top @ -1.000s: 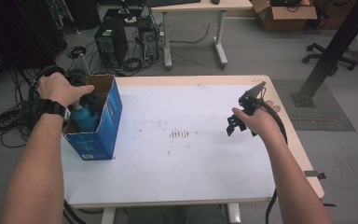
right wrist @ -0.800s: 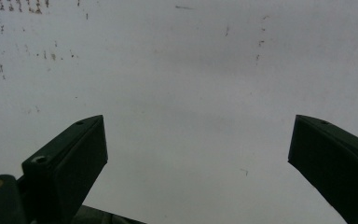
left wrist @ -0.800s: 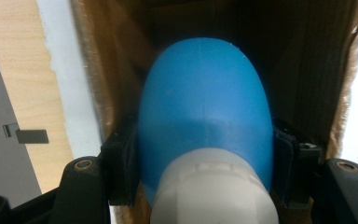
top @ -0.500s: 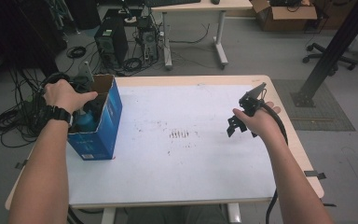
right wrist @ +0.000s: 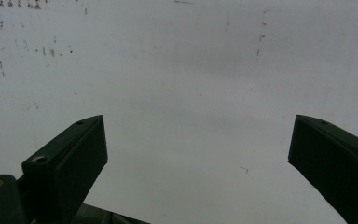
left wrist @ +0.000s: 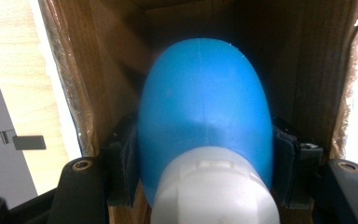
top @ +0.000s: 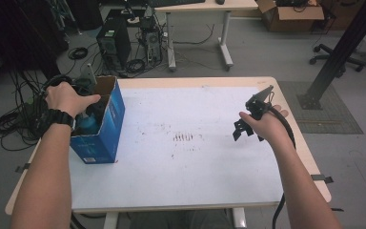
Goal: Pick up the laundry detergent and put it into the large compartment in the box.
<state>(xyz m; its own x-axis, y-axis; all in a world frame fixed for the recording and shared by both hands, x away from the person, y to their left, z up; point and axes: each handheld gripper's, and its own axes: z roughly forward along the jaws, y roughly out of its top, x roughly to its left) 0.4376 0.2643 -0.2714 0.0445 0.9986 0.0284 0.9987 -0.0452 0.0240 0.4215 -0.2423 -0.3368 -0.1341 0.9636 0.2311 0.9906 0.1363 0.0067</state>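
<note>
An open blue cardboard box (top: pixel 101 136) stands at the table's left edge. My left gripper (top: pixel 86 113) reaches down into it under the person's hand. In the left gripper view its jaws press both sides of a blue bottle (left wrist: pixel 203 107) with a white cap (left wrist: pixel 214 191), inside the box's brown walls (left wrist: pixel 98 70). The bottle (top: pixel 89 126) shows as a patch of blue in the box's mouth. My right gripper (top: pixel 249 118) hovers over the right part of the table. It is open (right wrist: pixel 198 128), and between its jaws is bare white tabletop.
The white tabletop (top: pixel 186 167) has dark scuff marks (top: pixel 186 137) at its middle. On the floor are cables (top: pixel 9 119) to the left and a computer tower (top: pixel 114 40) behind. A black post (top: pixel 338 52) stands at the right, and a second desk (top: pixel 205 7) is at the back.
My left hand has shifted slightly right and toward me at the box, and the box has moved a little with it. The right gripper has stayed in place.
</note>
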